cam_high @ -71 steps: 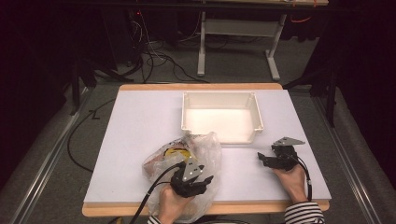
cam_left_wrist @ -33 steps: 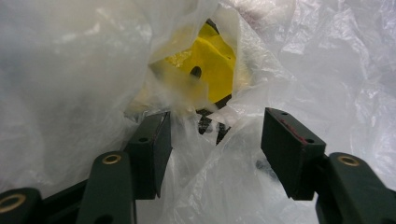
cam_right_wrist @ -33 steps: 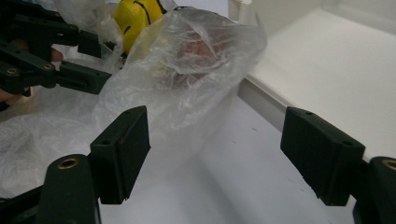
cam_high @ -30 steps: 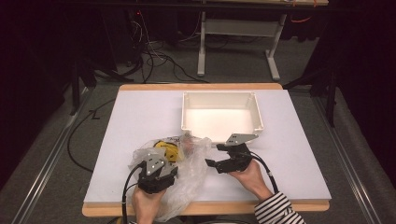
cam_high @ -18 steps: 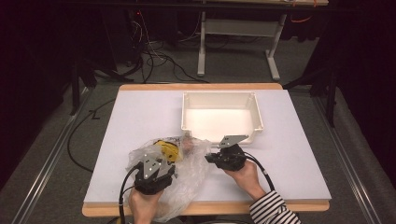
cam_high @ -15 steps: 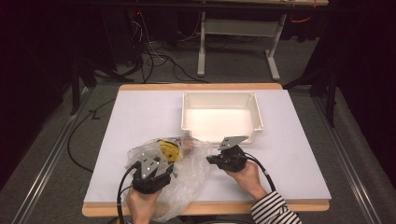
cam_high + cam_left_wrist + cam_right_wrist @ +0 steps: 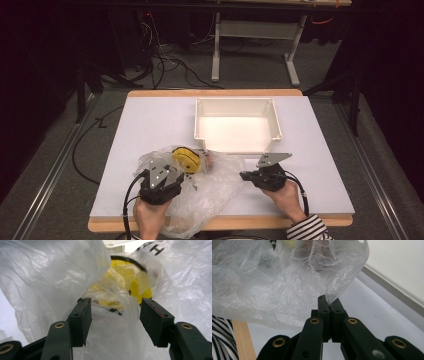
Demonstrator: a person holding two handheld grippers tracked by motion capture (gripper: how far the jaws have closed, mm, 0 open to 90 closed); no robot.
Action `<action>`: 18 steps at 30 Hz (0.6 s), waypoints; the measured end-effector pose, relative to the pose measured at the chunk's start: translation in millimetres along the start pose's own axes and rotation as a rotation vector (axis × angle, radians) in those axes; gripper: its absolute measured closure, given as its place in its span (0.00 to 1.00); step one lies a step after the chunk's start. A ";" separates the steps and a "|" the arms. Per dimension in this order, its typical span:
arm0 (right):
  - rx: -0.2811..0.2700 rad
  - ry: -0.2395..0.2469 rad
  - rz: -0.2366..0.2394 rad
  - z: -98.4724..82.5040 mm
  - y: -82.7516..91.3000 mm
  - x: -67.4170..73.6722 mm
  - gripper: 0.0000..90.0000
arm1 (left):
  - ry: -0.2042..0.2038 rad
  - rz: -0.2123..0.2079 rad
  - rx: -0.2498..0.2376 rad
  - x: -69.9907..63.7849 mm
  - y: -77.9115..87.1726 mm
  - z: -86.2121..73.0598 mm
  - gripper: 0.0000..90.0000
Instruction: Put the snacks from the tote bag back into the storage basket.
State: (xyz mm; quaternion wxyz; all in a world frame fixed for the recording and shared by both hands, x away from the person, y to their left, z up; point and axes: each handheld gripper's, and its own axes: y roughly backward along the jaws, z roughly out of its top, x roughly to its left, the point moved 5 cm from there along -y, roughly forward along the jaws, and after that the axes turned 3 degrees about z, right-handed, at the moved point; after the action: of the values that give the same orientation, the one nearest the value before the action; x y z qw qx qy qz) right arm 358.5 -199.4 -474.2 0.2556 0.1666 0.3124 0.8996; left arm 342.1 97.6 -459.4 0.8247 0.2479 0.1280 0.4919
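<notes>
A crumpled clear plastic bag (image 7: 210, 192) lies at the table's near edge, with a yellow round item (image 7: 186, 159) and a brownish item (image 7: 208, 161) inside it. My right gripper (image 7: 244, 175) is at the bag's right side. In the right gripper view its jaws (image 7: 329, 301) are shut on a pinched corner of the bag (image 7: 342, 277). My left gripper (image 7: 167, 175) rests on the bag's left part. In the left gripper view it (image 7: 115, 305) stands open, with loose bag film (image 7: 110, 335) between the pads and the yellow item (image 7: 125, 277) just beyond.
A white rectangular bin (image 7: 200, 122) stands behind the bag at the middle of the white table top (image 7: 150, 120). The wooden front edge (image 7: 260, 223) runs under both hands. A striped sleeve (image 7: 307, 230) enters at the lower right. Cables and table legs lie on the floor beyond.
My right gripper has shut on the bag's corner and moved to the right, drawing that edge out. The left gripper has stayed on the bag.
</notes>
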 end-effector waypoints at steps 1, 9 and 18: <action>-0.002 -0.009 -0.005 -3.3 3.4 -1.5 1.00 | -0.003 -0.006 0.003 -1.3 -1.0 -0.1 0.48; -0.012 -0.043 -0.063 -20.6 25.7 -17.3 1.00 | -0.016 -0.056 0.029 -10.7 -10.6 0.7 0.55; -0.013 -0.095 -0.145 -36.1 42.8 -38.9 0.99 | -0.051 -0.129 0.070 -24.1 -26.1 2.6 0.64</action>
State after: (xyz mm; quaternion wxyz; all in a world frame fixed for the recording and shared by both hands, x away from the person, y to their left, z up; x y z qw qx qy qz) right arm 358.4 -267.4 -479.1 0.3357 0.1846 0.3052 0.8718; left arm 351.2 65.6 -472.0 0.8485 0.2803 0.1398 0.4266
